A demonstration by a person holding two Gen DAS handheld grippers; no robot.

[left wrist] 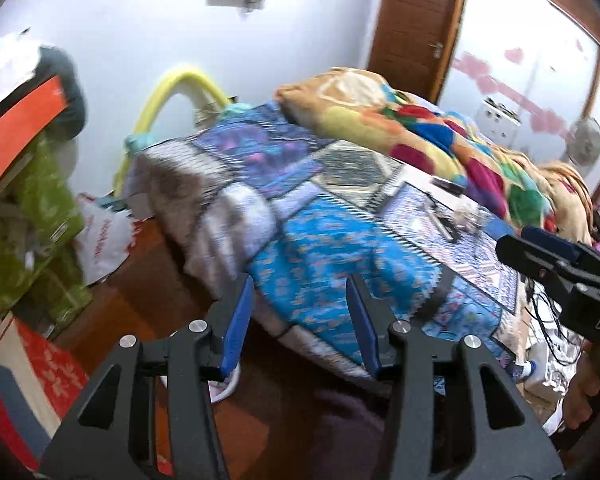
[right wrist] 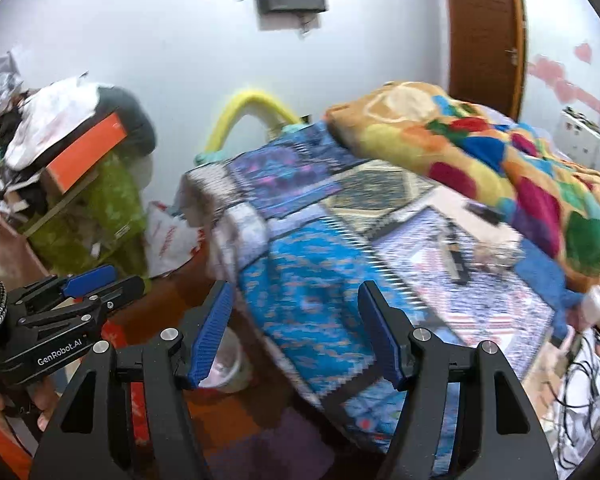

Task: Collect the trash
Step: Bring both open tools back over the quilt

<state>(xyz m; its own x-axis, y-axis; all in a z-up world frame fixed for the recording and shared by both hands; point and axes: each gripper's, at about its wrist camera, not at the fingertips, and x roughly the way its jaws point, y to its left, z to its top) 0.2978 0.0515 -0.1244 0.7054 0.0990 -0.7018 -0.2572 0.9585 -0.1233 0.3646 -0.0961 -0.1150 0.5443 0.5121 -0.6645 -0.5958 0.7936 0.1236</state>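
My left tool (left wrist: 300,288) hangs wide and empty over the brown wooden floor (left wrist: 148,304) at the blue patchwork-covered bed (left wrist: 320,232). My right tool (right wrist: 296,296) is wide and empty too. Crumpled clear plastic trash (right wrist: 496,254) lies on the bed, beside the multicoloured fleece blanket (right wrist: 500,160).

A bed (right wrist: 312,280) stands ahead of my jaws, its near corner over the floor (left wrist: 148,300). A blanket (right wrist: 480,160) is heaped on its far right side. A door (right wrist: 484,36) stands behind it. Boxes (right wrist: 80,208) pile up at left, a bag (right wrist: 168,240) between them and the bed.
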